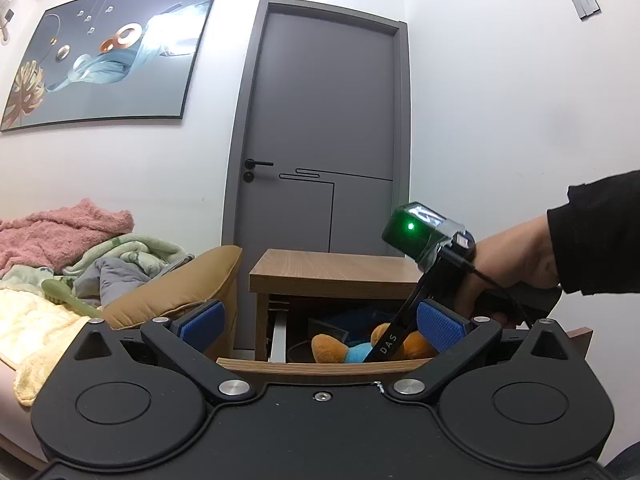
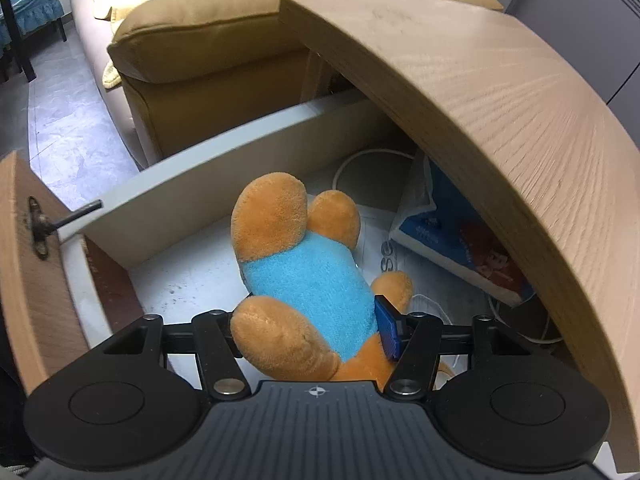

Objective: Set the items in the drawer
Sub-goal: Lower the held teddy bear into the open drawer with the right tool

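right hand-held gripper [image 2: 316,332] grips plush toy [image 2: 308,276] inside drawer [image 2: 224,168], seemingly clear of walls | left hand-held gripper [image 1: 320,324] open

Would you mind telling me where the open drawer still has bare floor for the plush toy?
Bare drawer floor lies on the left, between the plush toy and the pale side wall. The right side is crowded: a blue packet and white cables sit under the wooden top. The right tongs hold the toy.

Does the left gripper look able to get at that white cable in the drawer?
Probably not yet: the left gripper is outside the drawer front, and the plush toy lies before the cable.
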